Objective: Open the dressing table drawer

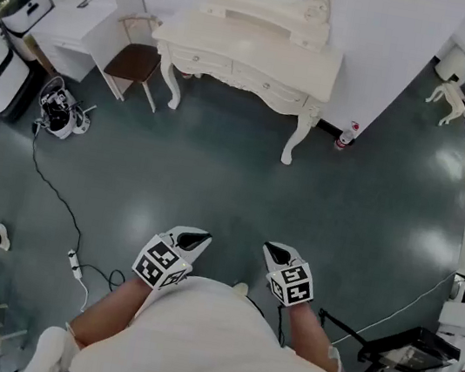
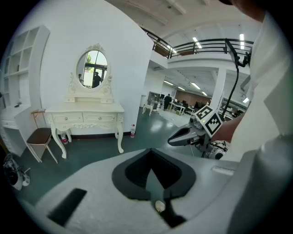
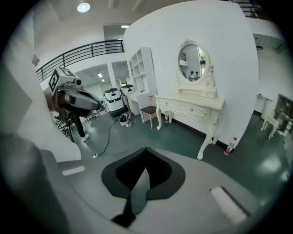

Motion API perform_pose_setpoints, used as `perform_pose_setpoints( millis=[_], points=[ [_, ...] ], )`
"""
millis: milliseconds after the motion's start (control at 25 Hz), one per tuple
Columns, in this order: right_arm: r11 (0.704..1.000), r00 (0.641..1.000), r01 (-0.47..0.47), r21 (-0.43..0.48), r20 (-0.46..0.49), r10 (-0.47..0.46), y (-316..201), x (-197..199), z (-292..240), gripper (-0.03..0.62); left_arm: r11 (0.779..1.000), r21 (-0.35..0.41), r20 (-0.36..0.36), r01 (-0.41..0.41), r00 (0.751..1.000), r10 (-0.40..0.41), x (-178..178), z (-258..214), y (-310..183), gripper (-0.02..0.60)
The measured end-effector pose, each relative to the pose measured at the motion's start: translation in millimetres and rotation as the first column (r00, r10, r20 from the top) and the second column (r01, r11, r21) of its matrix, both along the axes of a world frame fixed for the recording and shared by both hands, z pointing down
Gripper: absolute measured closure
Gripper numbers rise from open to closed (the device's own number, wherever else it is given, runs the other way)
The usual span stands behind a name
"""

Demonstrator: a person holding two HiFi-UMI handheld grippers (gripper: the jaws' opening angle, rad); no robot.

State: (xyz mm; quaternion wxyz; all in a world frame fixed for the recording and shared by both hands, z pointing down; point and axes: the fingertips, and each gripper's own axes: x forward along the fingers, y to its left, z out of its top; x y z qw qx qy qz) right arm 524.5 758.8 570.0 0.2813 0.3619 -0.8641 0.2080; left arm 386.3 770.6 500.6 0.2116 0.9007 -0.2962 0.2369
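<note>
Here, both grippers are held low and close to the person's body, well apart from the dressing table [image 1: 263,53], which is set against the white wall [image 1: 388,48] at the far side of the dark green floor [image 1: 216,178]. The left gripper [image 1: 195,239] is seen clenched, its jaws brought together to a point with nothing between them. The right gripper [image 1: 273,250] is likewise closed and empty. Both are tilted downward.

The two drawers [image 1: 267,81] in the table's front are shut flush, and a small knob is fitted on each. An oval mirror [image 2: 94,68] is mounted above the tabletop. A brown-seated chair [image 1: 134,61] is placed just beside the table's end at the left of the head view. A bottle [image 1: 345,136] with a red label is stood on the floor near the leg at the other end; its print is too small to be read. Black-and-white square patterns are borne on the marker cube [image 1: 158,264] of each gripper.
</note>
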Motion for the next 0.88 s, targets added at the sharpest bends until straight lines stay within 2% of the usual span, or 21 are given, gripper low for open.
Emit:
perform_pose_setpoints(
  millis=[160,400,560,720,760,880],
  points=[
    [1.0,1.0,0.015,0.014,-0.009,-0.015,-19.2,-50.7,-19.3,0.595,1.0,0.013,-0.045,0.027,0.999,-0.027,-50.9,-21.6,-16.2,0.578],
    [0.999,0.999,0.041,0.004,-0.025,-0.041,-48.7,-165.5,-10.5,0.595,0.997,0.005,-0.078,0.083,0.994,-0.082,-176.7,-9.6,-42.4,0.578],
    [1.0,1.0,0.025,0.018,0.003,-0.025,-67.3,-225.2,-12.4,0.594,0.995,0.002,-0.077,0.098,0.992,-0.097,-239.9,-5.2,-48.3,0.578],
    [0.999,1.0,0.025,0.037,0.017,-0.025,-89.1,-275.6,-11.2,0.585,0.994,0.001,-0.055,0.111,0.992,-0.111,-290.5,8.2,-63.6,0.578],
    [0.999,0.999,0.03,0.036,0.019,-0.03,-93.9,-285.9,-10.8,0.554,0.993,-0.004,-0.061,0.117,0.991,-0.117,-299.5,11.2,-68.1,0.578],
    [0.999,0.999,0.037,0.036,0.016,-0.038,-116.3,-308.7,-10.0,0.549,0.99,-0.017,-0.093,0.136,0.986,-0.137,-319.7,16.7,-89.0,0.578]
  ],
)
